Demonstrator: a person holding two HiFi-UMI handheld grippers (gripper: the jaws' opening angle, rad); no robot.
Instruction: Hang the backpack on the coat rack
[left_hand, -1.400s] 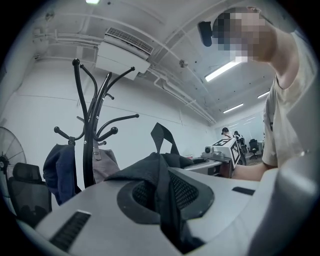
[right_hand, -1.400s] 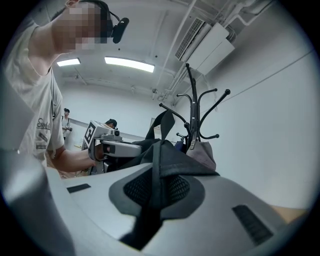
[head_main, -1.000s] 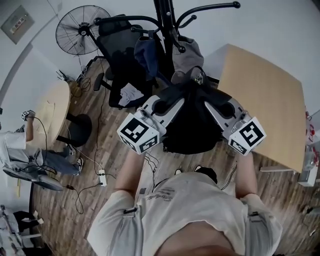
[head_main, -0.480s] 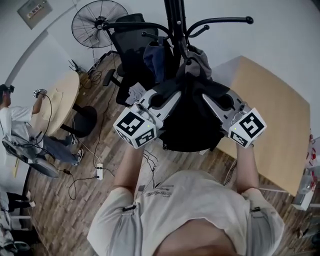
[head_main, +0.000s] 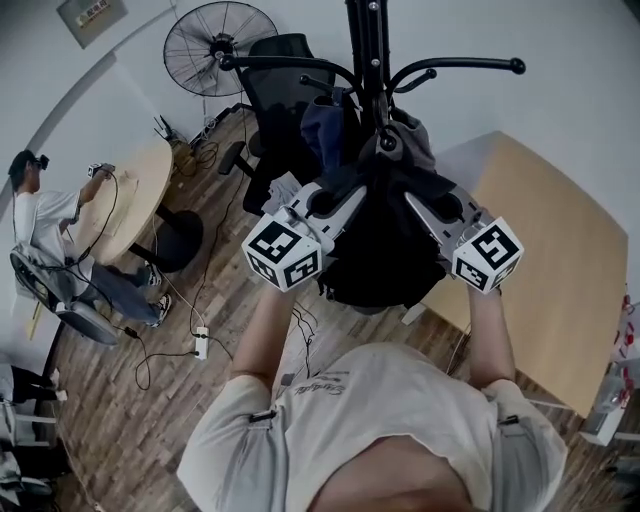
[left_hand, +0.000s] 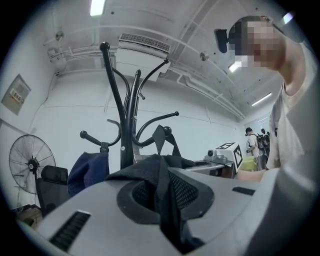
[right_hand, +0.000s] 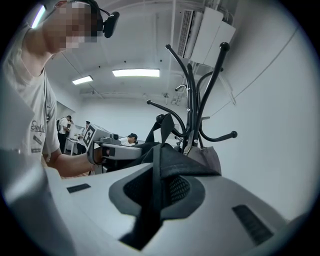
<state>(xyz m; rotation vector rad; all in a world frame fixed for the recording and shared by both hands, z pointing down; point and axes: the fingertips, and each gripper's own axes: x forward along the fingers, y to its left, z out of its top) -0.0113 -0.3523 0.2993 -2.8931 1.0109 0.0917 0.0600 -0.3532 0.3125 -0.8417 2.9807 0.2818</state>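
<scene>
Right at the foot of the black coat rack (head_main: 368, 40), a black backpack (head_main: 385, 250) is held up off the wooden floor (head_main: 200, 400) between two hand-held tools, its top pressed close to the rack's pole. On the pole's left side the left tool (left_hand: 161, 197) is clenched on a dark mesh-backed strap of the backpack that runs between its jaws; on the pole's right side the right tool (right_hand: 159, 192) is clamped on a matching strap in the same way. The backpack's top loop (left_hand: 162, 137) stands upright just beside the ball end of one of the rack's lower hooks; whether it sits over that hook cannot be told. A blue garment (left_hand: 89, 170) hangs from a left-hand arm of the rack and a grey bag (right_hand: 207, 157) from a right-hand one. Behind the rack stand a black office chair (head_main: 280, 100) and a pedestal fan (head_main: 218, 45), and a light wooden counter (head_main: 540, 250) lies to the rack's right.
</scene>
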